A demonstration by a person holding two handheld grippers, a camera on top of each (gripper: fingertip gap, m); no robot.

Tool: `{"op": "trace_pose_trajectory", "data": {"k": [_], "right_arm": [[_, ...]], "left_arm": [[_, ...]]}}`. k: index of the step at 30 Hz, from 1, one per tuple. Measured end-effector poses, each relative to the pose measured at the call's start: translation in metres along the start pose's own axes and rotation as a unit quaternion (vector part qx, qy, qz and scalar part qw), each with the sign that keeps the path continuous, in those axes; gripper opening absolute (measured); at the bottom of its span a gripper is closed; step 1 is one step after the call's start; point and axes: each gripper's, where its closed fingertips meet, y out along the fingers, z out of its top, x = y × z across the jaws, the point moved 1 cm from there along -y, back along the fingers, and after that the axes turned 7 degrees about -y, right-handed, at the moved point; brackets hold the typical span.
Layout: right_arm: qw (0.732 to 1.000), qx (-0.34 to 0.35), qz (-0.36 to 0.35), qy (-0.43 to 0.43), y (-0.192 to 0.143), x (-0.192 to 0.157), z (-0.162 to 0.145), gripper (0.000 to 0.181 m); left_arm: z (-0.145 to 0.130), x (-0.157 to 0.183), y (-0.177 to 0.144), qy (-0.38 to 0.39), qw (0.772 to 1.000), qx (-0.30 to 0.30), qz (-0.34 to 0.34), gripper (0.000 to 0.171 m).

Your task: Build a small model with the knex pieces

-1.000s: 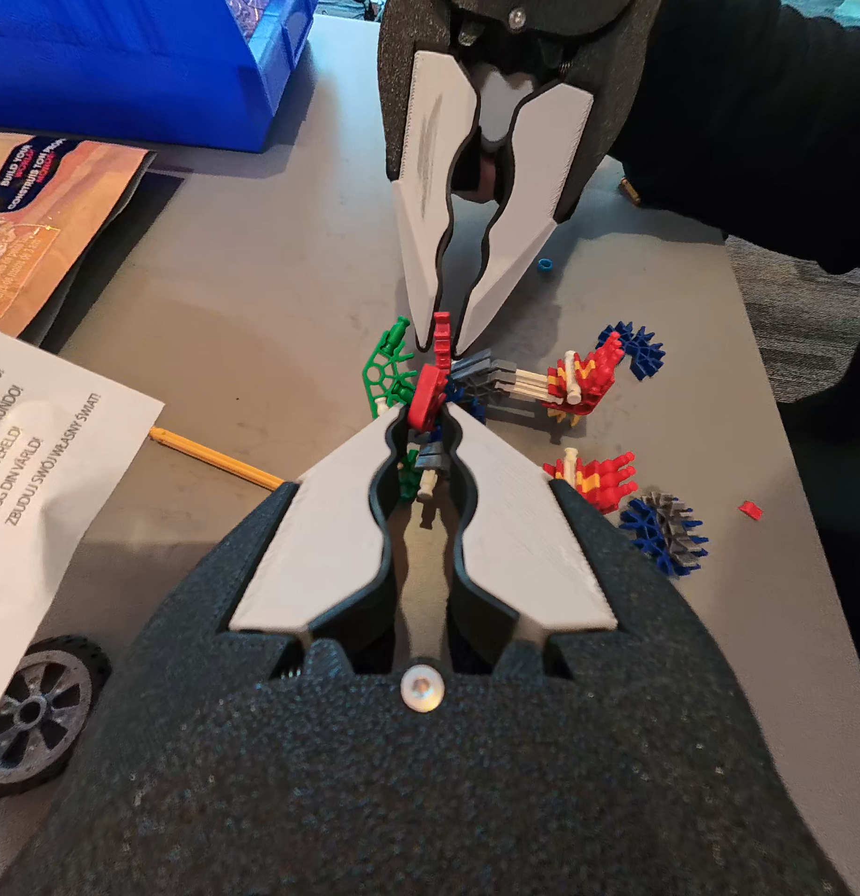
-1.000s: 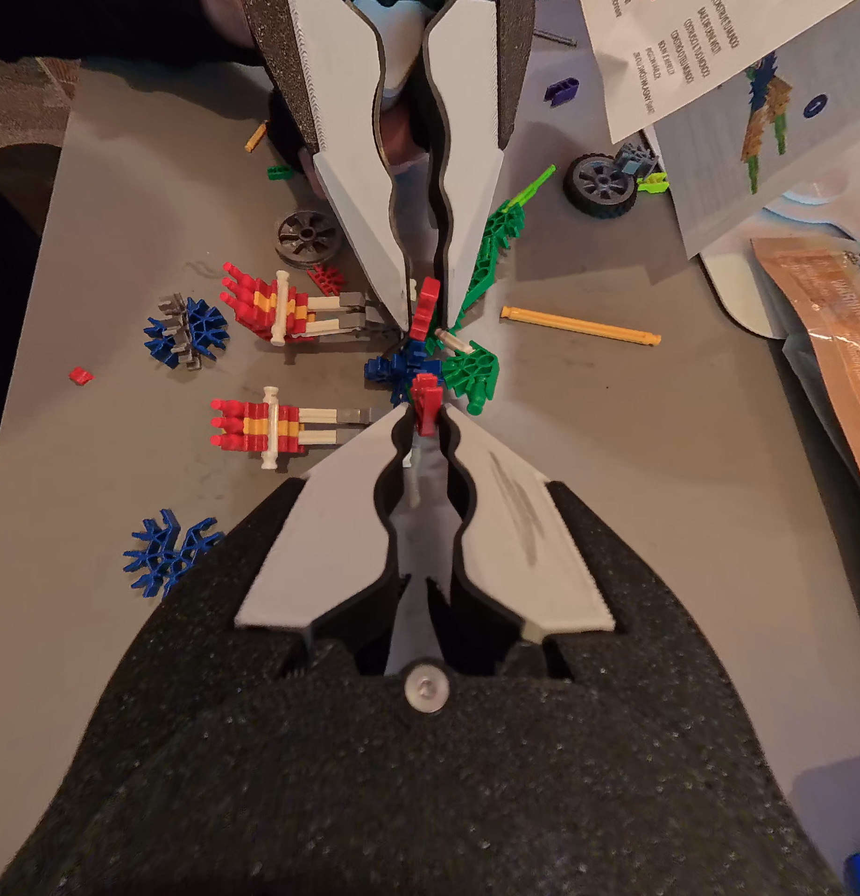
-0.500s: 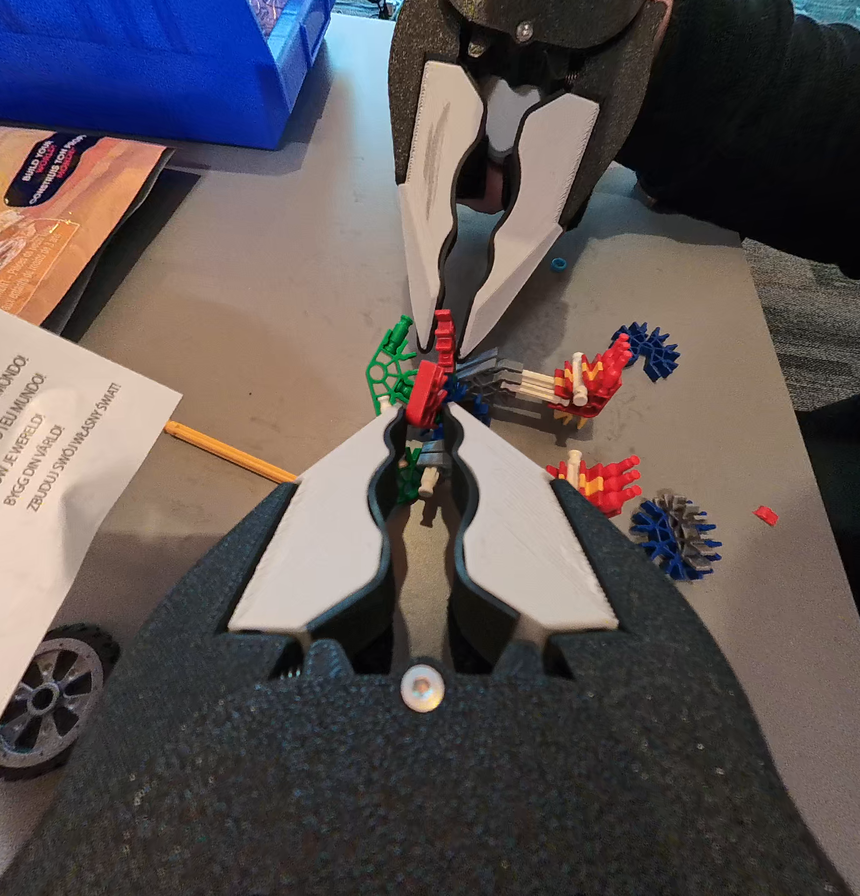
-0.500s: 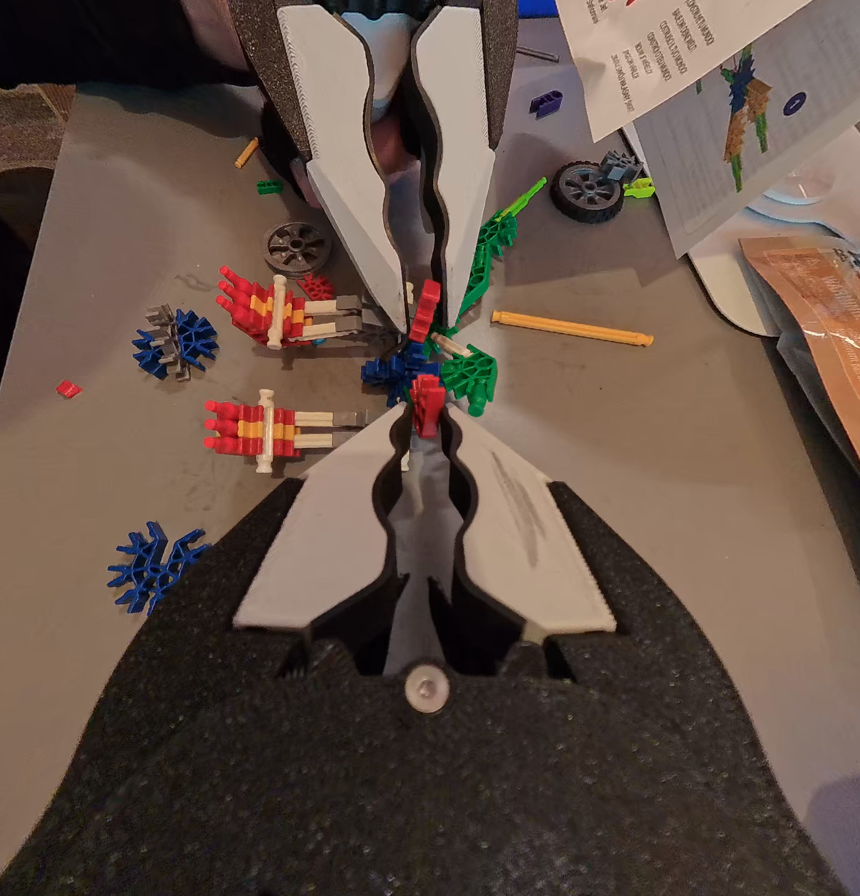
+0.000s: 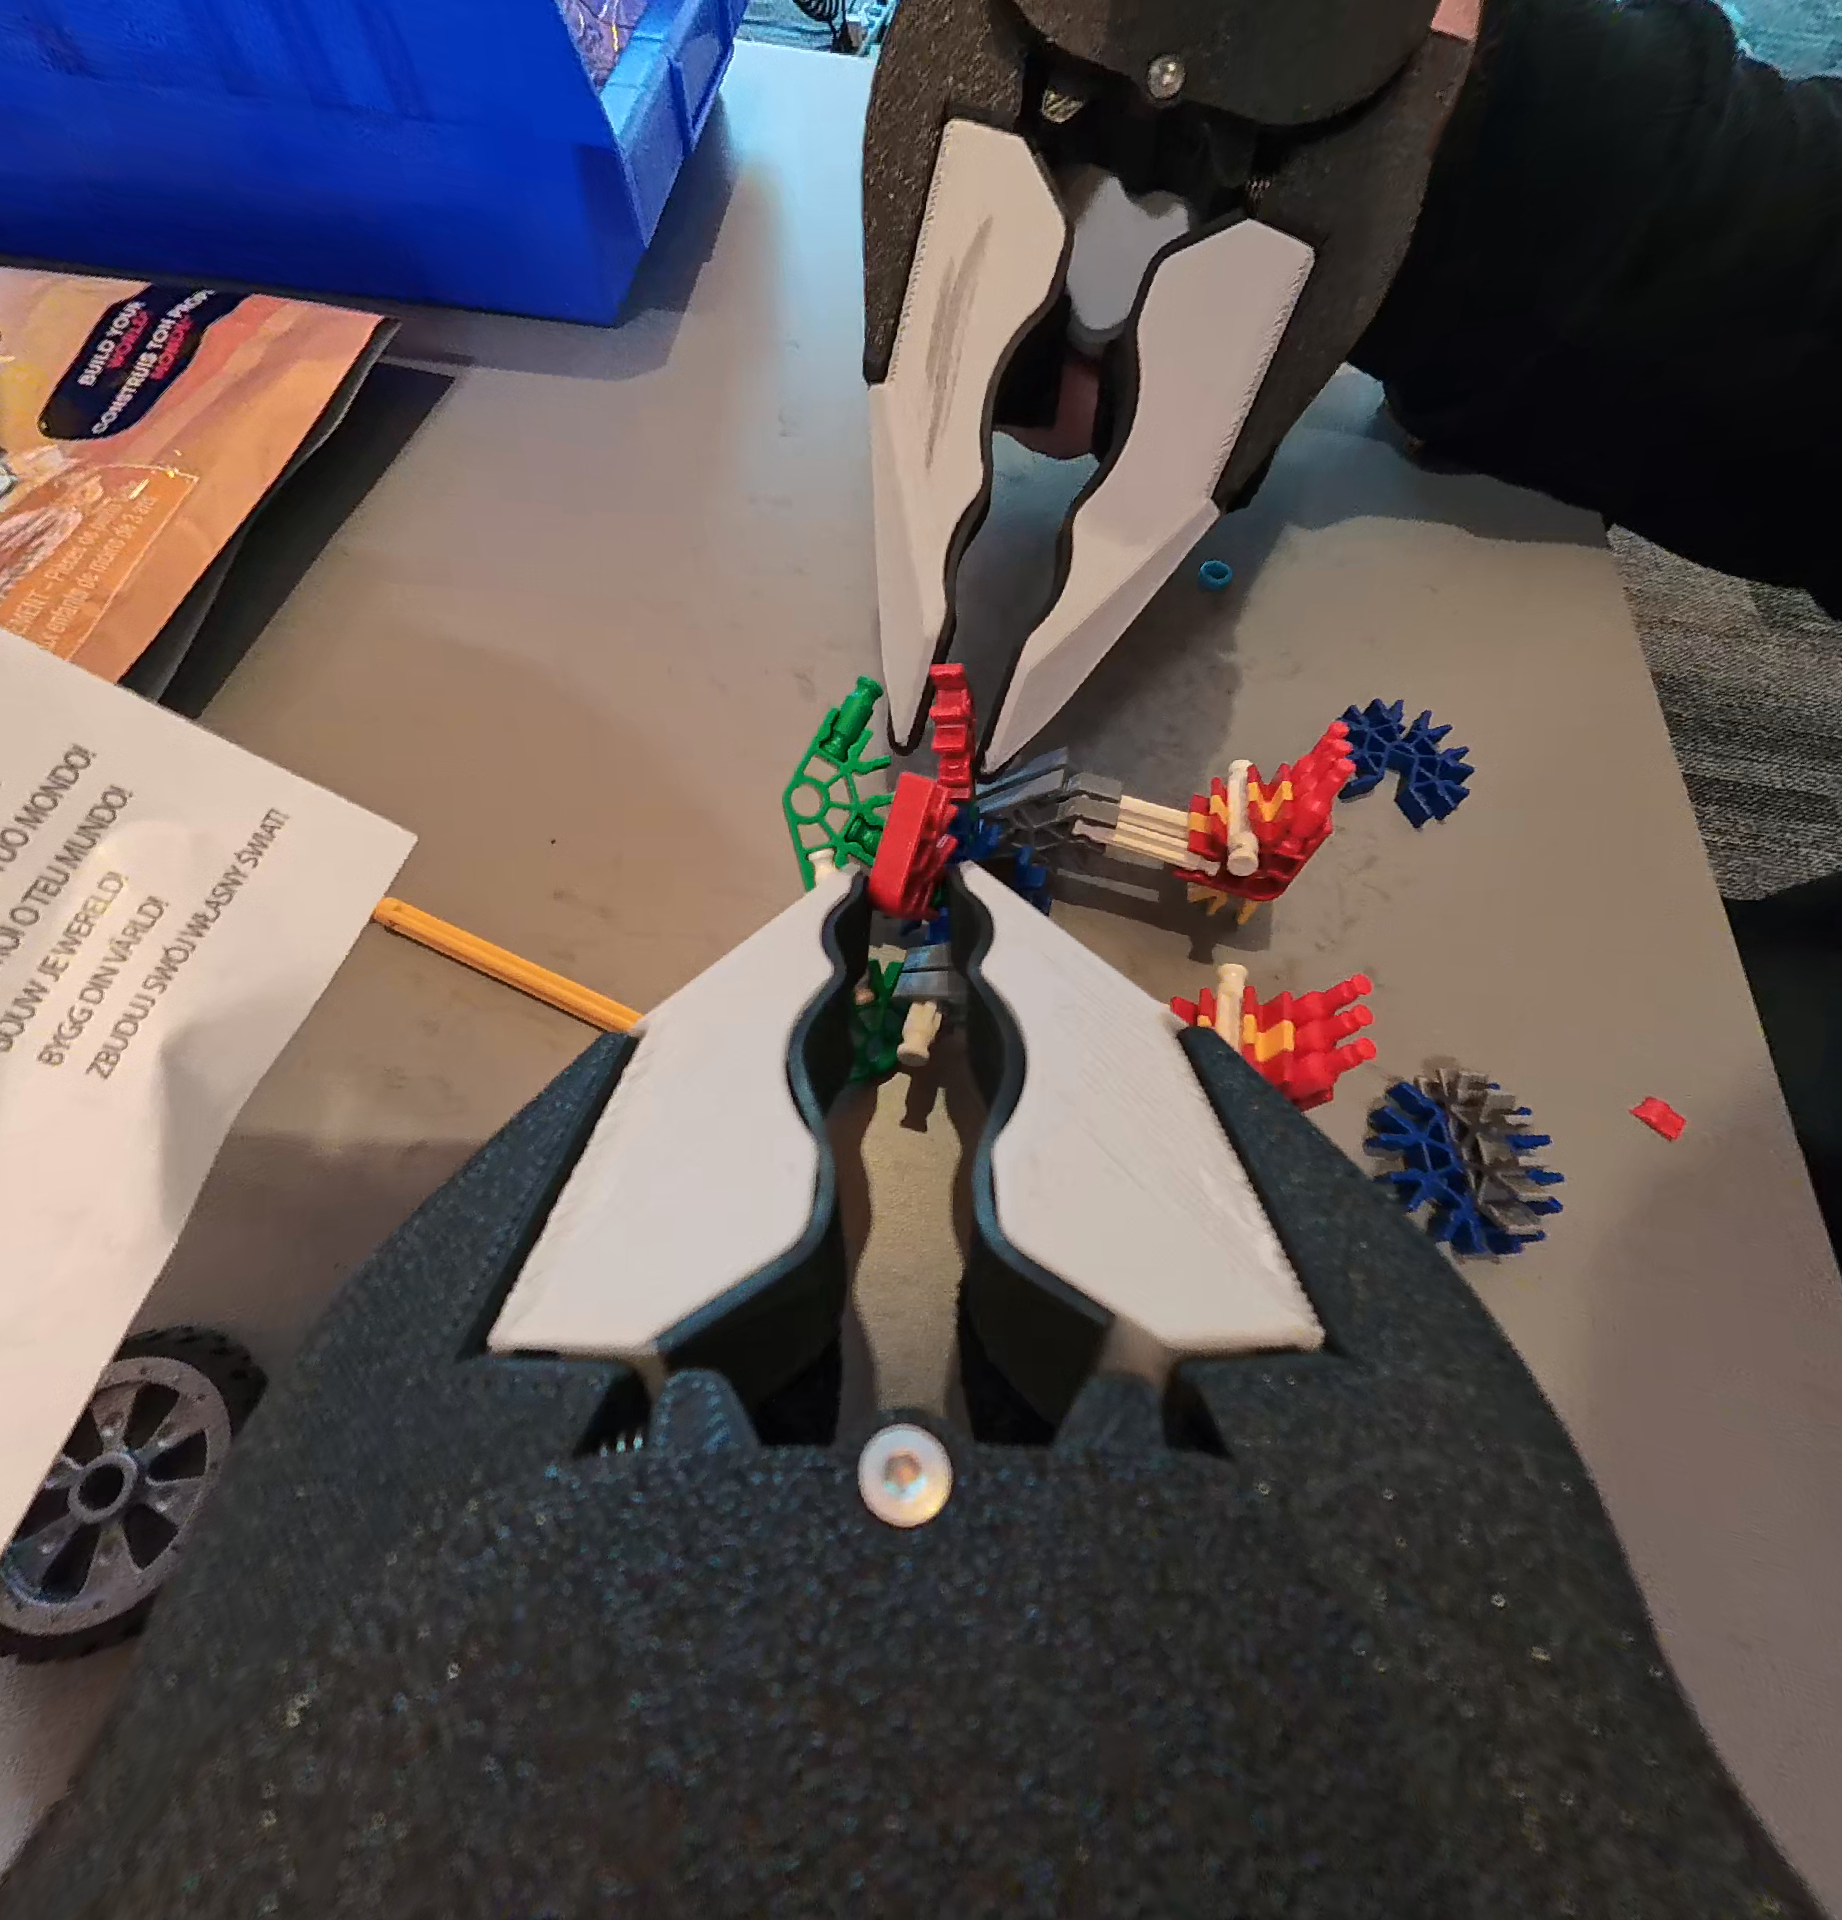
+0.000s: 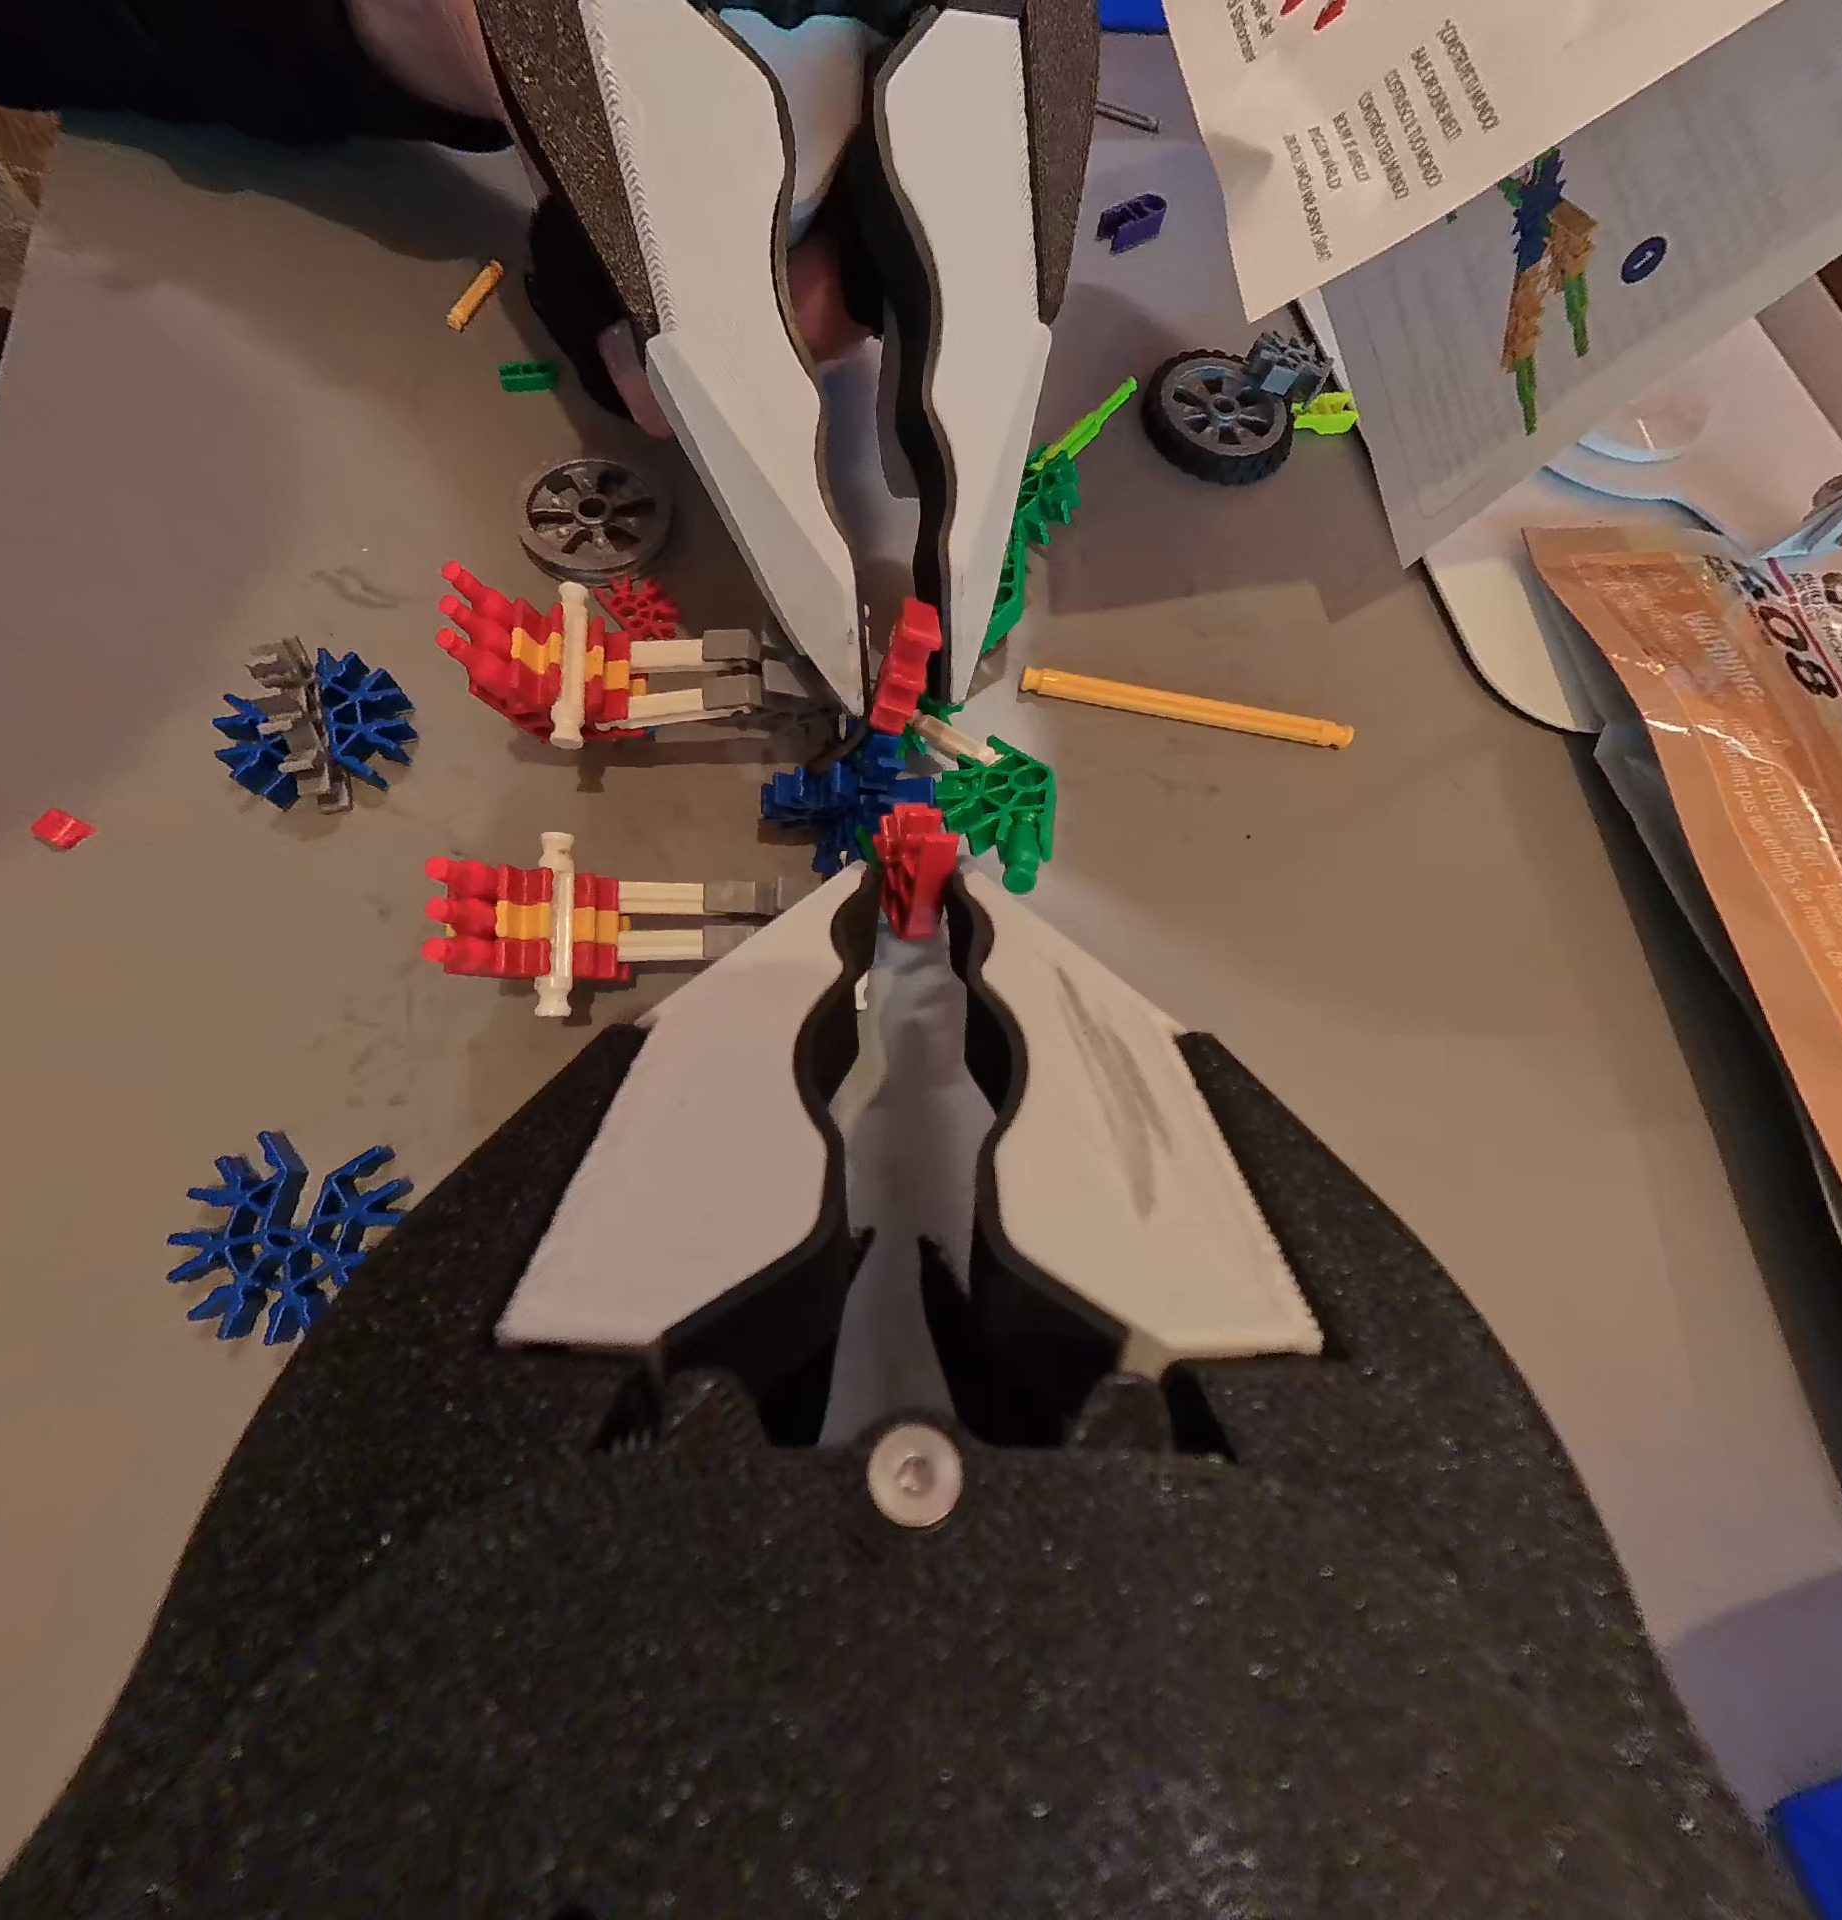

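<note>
A small toy assembly (image 5: 938, 831) of red, blue, green and grey connectors sits on the grey table (image 5: 605, 644). White rods join it to a red and yellow claw part (image 5: 1260, 831). My left gripper (image 5: 906, 883) is shut on the assembly's near red connector (image 5: 909, 842). My right gripper (image 5: 943, 743) comes from the far side and is shut on the other red connector (image 5: 950, 717). In the right wrist view my right gripper (image 6: 909, 883) pinches a red connector (image 6: 912, 868). The left gripper (image 6: 901, 686) holds the far red connector (image 6: 904, 670) there.
A second red and yellow claw part (image 6: 522, 920), blue connectors (image 6: 273, 1236) and a blue-grey cluster (image 6: 314, 727) lie beside the assembly. Around it are a yellow rod (image 6: 1187, 707), wheels (image 6: 1223, 416) (image 5: 106, 1475), printed sheets (image 5: 117, 987), an orange bag (image 6: 1748, 779) and a blue bin (image 5: 325, 135). My left and right fingertips are right by each other. My left gripper's tips are some 8 cm from the yellow rod (image 6: 1187, 707). It is also in sight in the left wrist view (image 5: 530, 968).
Both grippers keep their hold on the red connectors. The views have shifted only slightly and the assembly stays in place.
</note>
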Motion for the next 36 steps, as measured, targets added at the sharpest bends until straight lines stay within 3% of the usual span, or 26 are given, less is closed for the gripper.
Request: {"op": "trace_pose_trajectory", "data": {"k": [18,36], "right_arm": [[1.0,0.006,0.007,0.016,-0.0023,-0.0003,-0.0017,0.016],[1.0,0.002,-0.009,0.005,-0.003,0.003,-0.0014,0.011]], "left_arm": [[-0.0022,-0.0062,-0.0019,0.001,1.0,-0.002,0.006,0.019],[-0.0014,-0.006,-0.0009,-0.002,1.0,0.001,0.005,0.013]]}}
